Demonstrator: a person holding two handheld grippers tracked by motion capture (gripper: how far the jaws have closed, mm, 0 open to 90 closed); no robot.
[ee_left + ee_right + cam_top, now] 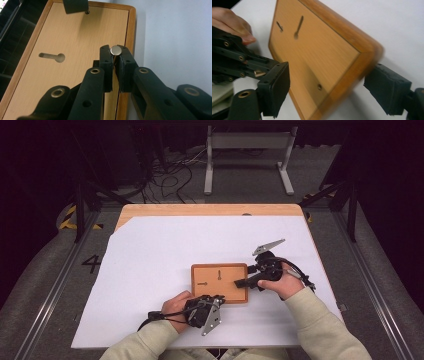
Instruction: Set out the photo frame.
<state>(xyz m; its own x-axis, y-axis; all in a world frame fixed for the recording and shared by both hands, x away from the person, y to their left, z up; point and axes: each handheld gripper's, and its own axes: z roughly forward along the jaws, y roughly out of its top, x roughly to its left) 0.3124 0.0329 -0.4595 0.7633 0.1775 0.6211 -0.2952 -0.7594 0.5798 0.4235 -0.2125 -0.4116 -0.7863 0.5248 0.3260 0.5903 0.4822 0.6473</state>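
Note:
A wooden board (220, 292) with a raised rim lies flat on the white table cover. Two keyhole slots (219, 275) are cut into its face. My left gripper (218, 298) is at the board's near edge, shut on a small silver round-headed pin (116, 50), which in the left gripper view sits between its fingertips just above the board (75, 35). My right gripper (239, 282) reaches in from the right. In the right gripper view my right gripper (329, 92) stands wide open with the board's corner (362, 60) between its jaws and neither pad touching it.
The white cover (150, 260) spreads over a wooden table (210, 210), with bare room on all sides of the board. A slot (52, 57) lies left of the pin. Beyond the table stand a grey metal frame (248, 150) and loose cables (170, 175) on the floor.

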